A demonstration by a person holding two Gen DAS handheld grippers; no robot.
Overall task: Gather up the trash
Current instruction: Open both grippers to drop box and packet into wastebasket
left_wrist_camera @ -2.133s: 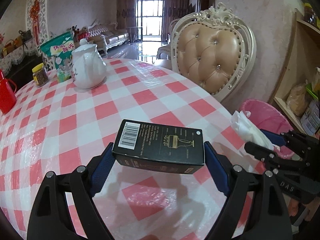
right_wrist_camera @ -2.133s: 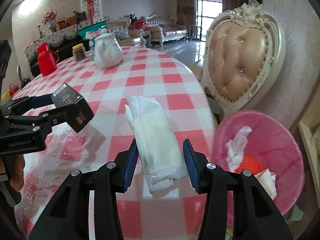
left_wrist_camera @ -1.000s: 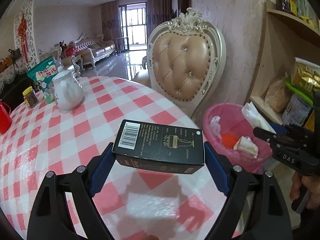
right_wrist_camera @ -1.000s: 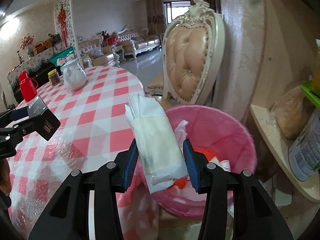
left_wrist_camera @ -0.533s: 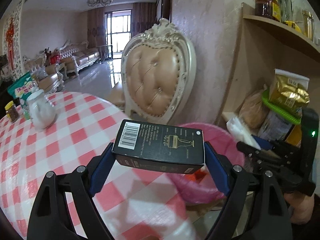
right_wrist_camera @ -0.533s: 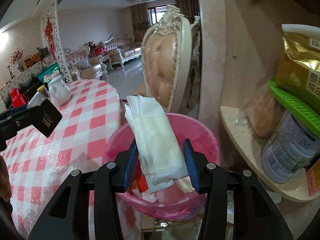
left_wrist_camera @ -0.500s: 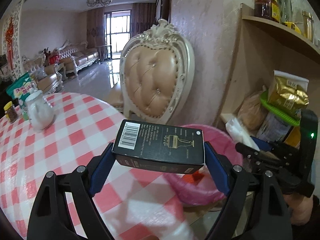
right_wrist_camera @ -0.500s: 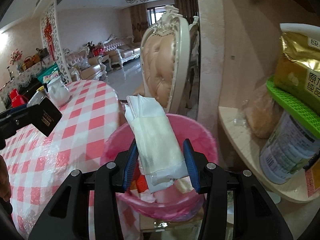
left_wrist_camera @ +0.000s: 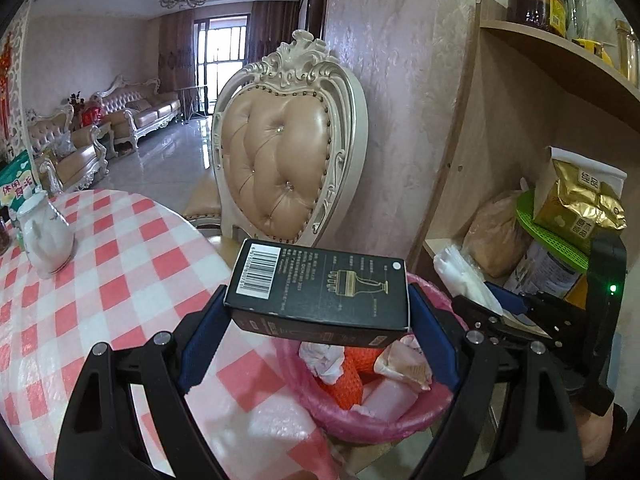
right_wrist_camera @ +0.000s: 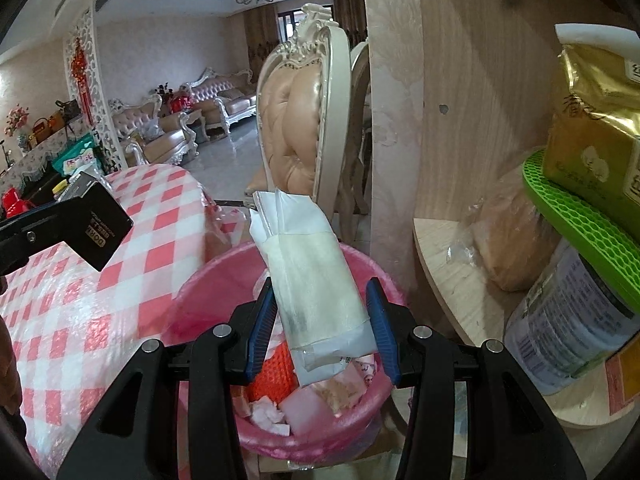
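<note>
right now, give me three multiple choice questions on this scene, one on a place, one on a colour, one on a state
1. Where is the right gripper with its tissue pack?
A. over the trash bin
B. over the teapot
C. on the shelf

2. What colour is the trash bin?
A. blue
B. pink
C. grey

3. What state is the left gripper in?
A. open and empty
B. shut on the black box
C. resting on the table

Answers:
1. A, the right wrist view shows the pack hanging above the bin's opening.
2. B, the bin's rim and wall are pink in both views.
3. B, the black box sits clamped between the blue pads, held in the air by the checked table.
</note>
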